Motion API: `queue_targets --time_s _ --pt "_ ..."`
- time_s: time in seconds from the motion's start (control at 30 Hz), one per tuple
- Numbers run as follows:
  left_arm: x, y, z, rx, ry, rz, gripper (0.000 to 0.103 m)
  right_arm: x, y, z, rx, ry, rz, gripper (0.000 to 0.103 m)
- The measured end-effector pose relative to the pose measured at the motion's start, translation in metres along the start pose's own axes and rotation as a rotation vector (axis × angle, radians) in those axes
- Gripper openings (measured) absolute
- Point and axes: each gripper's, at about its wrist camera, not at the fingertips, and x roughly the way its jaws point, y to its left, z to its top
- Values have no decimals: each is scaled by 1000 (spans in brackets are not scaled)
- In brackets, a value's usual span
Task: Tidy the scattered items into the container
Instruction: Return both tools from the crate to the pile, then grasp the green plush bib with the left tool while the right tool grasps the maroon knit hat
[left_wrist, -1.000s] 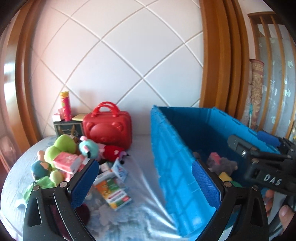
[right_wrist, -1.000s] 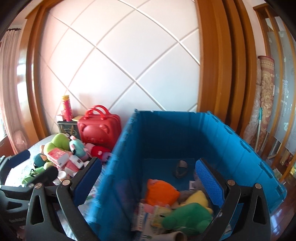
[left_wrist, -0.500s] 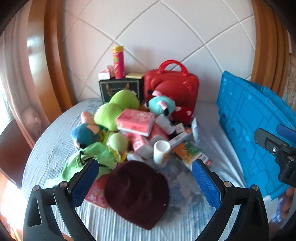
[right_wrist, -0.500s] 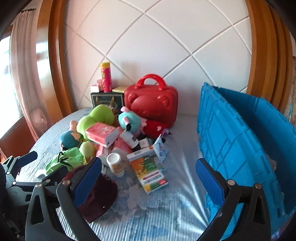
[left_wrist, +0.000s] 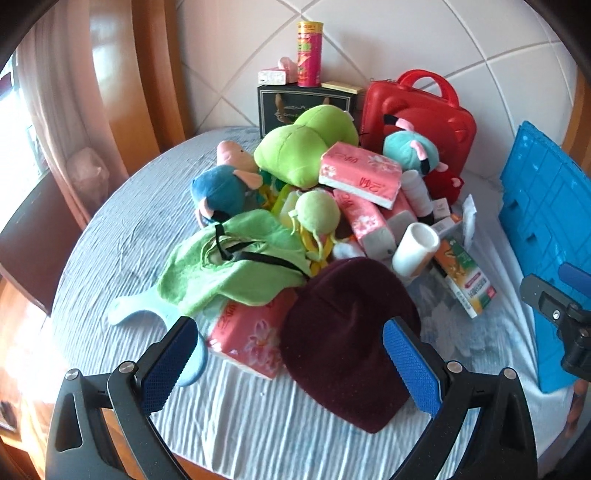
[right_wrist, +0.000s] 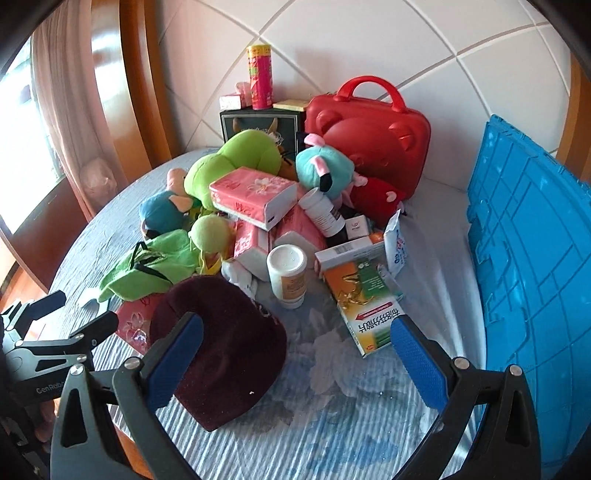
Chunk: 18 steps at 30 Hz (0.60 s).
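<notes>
A pile of items lies on the round table: a maroon beanie (left_wrist: 343, 339) (right_wrist: 221, 343), a green cloth (left_wrist: 236, 266), pink tissue packs (left_wrist: 360, 173) (right_wrist: 255, 195), plush toys (left_wrist: 306, 147), a white bottle (right_wrist: 288, 275) and an orange-green box (right_wrist: 365, 302). The blue crate (left_wrist: 550, 229) (right_wrist: 532, 280) stands at the right. My left gripper (left_wrist: 291, 363) is open and empty, just above the beanie and a tissue pack (left_wrist: 247, 339). My right gripper (right_wrist: 299, 363) is open and empty, over the beanie's right side and bare tablecloth.
A red case (right_wrist: 369, 136), a dark box (right_wrist: 258, 123) and a tall pink can (right_wrist: 260, 77) stand at the back by the tiled wall. A curtain and wooden frame are at the left. The table's front edge is close below both grippers.
Both grippers have swung left from the crate to the pile and moved down closer to the beanie. Both stay open and empty.
</notes>
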Motion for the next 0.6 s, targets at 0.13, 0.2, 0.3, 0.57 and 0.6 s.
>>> queue_targets --time_s 0.13,0.2,0.3,0.57,0.6 --pt "20 24 4 48 27 -10 102 23 20 -3 35 50 0 103" --pt "32 36 8 91 34 -22 102 35 31 -5 65 69 -20 103" --pt "54 54 15 185 51 -71 102 51 47 -9 149 93 -64 103" --pt "105 76 19 422 107 -188 102 75 90 -35 389 153 -165 103" --pt "110 76 18 438 115 -205 101 78 94 -41 408 168 -171 103"
